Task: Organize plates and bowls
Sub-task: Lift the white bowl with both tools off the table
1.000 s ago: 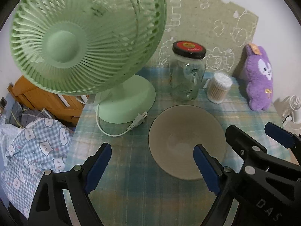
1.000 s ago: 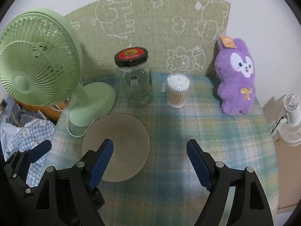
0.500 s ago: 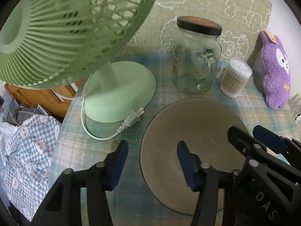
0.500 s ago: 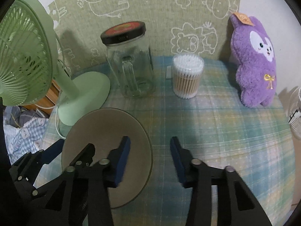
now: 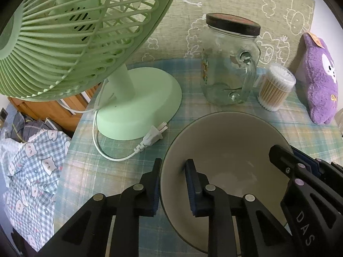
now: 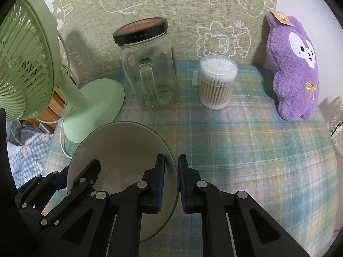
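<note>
Left tongs (image 5: 172, 184) clamp the bowl (image 5: 227, 141) rim at nine o'clock; right tongs (image 6: 171, 177), just closed, clamp three o'clock.

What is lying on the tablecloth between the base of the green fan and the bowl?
The fan's white plug with its cord lies there, beside the fan base, short of the bowl; the left wrist view shows it.

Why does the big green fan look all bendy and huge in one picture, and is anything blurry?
In the left wrist view the fisheye lens bulges the close green fan, and the picture's corners go black. In the right wrist view the glass jar throws a soft shadow on the wall behind it, the tablecloth looks curved, and everything stays fairly sharp.
</note>
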{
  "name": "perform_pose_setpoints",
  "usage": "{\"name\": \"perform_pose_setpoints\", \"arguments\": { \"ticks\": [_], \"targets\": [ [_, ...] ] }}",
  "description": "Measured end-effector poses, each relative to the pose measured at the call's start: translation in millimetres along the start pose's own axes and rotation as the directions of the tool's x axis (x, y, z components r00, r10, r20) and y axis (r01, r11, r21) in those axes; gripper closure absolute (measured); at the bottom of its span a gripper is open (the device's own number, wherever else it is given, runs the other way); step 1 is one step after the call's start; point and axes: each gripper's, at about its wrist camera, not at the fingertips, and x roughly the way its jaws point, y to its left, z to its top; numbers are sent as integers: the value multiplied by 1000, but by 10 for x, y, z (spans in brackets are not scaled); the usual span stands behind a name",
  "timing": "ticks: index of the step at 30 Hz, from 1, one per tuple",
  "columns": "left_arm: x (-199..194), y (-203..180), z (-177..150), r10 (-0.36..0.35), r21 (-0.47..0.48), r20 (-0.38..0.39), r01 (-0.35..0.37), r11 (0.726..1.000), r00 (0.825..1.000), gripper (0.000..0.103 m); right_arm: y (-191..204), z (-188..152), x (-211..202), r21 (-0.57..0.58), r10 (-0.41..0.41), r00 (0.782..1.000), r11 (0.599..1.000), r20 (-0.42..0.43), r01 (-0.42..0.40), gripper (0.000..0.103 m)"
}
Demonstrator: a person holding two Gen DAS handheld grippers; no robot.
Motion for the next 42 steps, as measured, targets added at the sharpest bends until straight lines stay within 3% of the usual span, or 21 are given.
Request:
{"name": "perform_pose_setpoints", "arguments": {
  "ticks": [17,42],
  "targets": [
    [-328,29,-197,2,24,-6,-1,1000,1000,84,70,-215,-357,-1,-17,1000,1000,-7,17,87],
    [-1627,284,-613,-68,76,96,61,995,993,84,377,-788,-1850,39,-90,991,995,94,87,87]
  ]
}}
